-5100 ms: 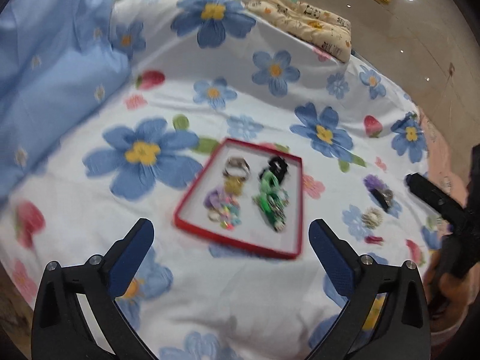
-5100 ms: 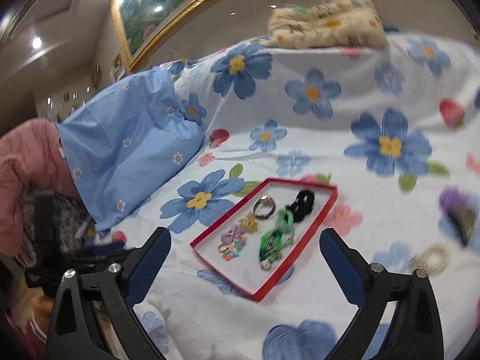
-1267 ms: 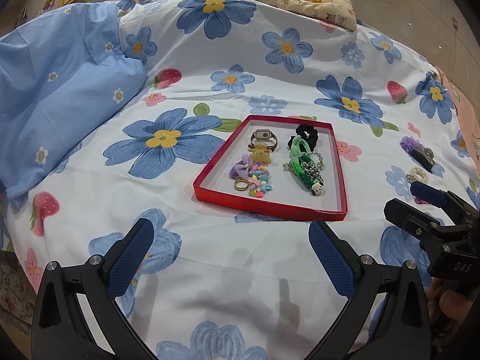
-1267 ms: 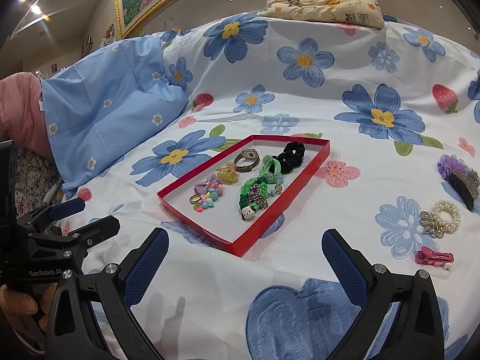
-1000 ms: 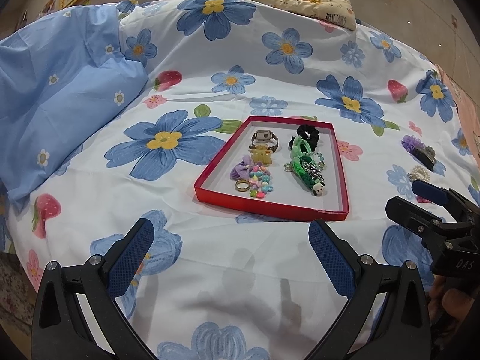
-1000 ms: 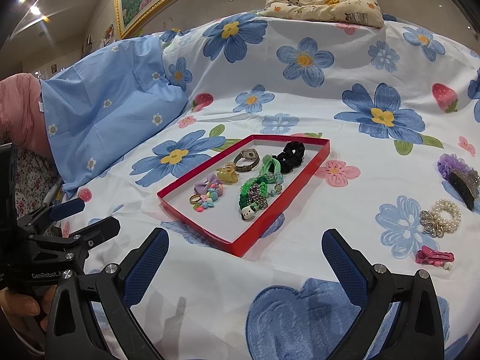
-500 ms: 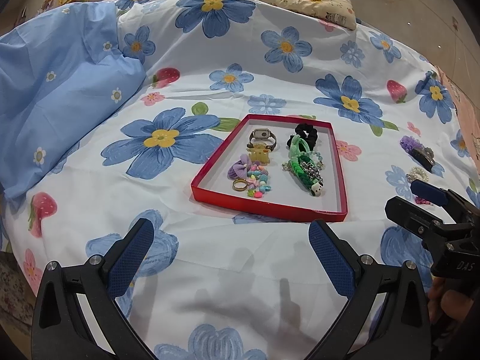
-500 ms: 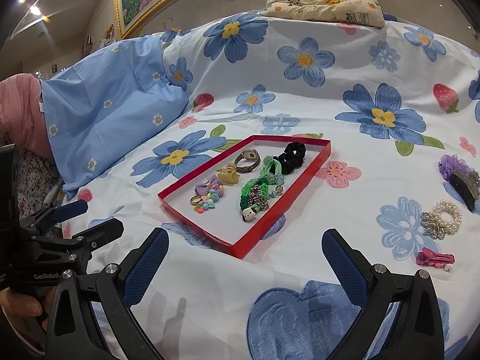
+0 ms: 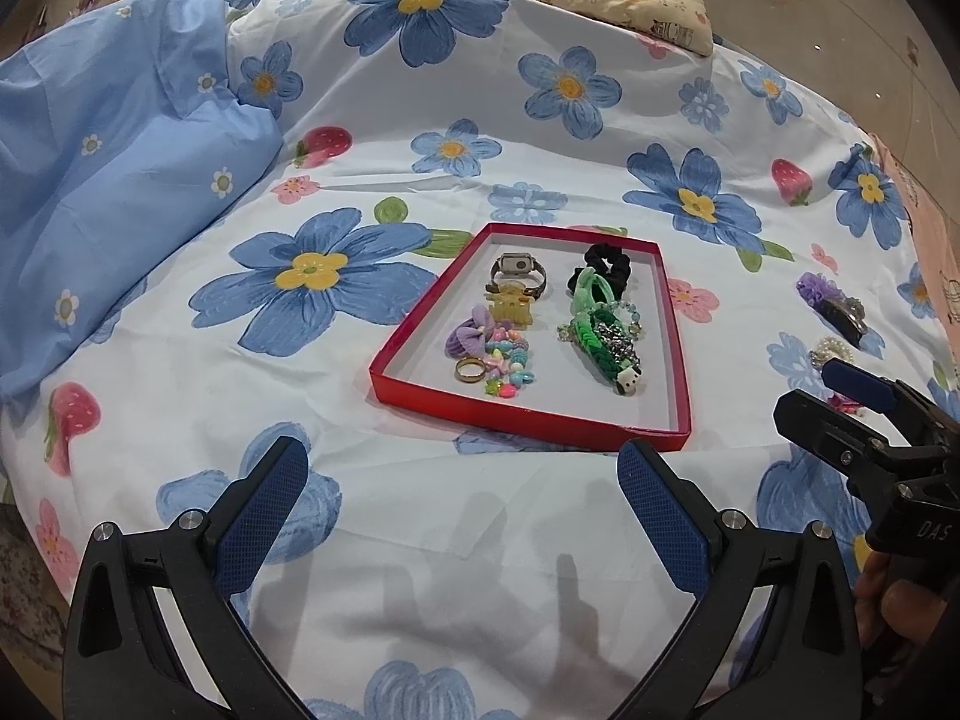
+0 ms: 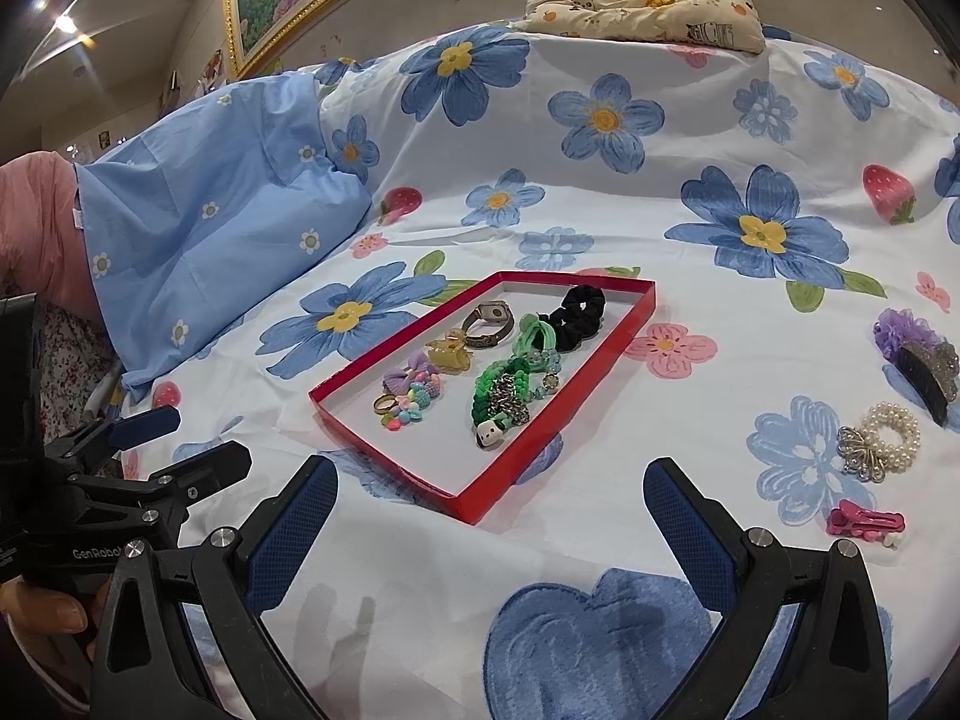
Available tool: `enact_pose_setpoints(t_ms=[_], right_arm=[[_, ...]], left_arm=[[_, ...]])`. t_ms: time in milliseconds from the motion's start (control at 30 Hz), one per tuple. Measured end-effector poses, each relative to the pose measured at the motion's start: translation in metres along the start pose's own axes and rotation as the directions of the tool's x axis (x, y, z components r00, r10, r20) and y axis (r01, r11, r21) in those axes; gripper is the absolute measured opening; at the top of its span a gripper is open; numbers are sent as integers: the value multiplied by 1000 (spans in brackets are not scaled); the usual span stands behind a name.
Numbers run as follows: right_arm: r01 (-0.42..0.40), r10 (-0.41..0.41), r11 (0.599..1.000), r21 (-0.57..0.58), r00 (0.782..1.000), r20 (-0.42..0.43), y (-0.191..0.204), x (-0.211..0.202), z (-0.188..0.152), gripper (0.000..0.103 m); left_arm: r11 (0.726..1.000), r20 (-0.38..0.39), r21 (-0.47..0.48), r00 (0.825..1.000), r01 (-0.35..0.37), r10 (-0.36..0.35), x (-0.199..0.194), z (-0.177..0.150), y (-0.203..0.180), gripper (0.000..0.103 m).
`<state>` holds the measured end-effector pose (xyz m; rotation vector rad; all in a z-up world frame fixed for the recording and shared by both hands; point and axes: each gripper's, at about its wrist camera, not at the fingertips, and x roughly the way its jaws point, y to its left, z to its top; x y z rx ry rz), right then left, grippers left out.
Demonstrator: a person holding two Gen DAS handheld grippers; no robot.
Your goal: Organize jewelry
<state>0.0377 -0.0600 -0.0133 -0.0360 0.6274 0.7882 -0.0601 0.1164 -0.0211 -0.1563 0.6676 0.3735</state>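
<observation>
Hovering short of the red tray (image 10: 558,414), both the left gripper (image 9: 462,504) and the right gripper (image 10: 492,519) gape wide, empty. Best, I'd say, to send the right one to the pearl scrunchie (image 10: 888,435) lying right of the tray — pinch its band, not the beads — then lower it inside.

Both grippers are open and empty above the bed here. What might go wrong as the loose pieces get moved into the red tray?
1. The pearl bracelet and pink clip lie flat on the soft bedsheet; the right gripper could pinch fabric along with them.
2. The red tray is light-looking and unanchored, so a nudge may slide it.
3. The green bracelets and chain look tangled; a new piece dropped there may snag.
</observation>
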Motion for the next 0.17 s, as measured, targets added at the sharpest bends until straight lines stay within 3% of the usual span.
enact_pose_setpoints(t_ms=[167], right_arm=[[2,-2,1000,12,1000,-12,-5,3,2,103]], left_arm=[[1000,-17,-8,1000,17,-18,5,4,-3,103]])
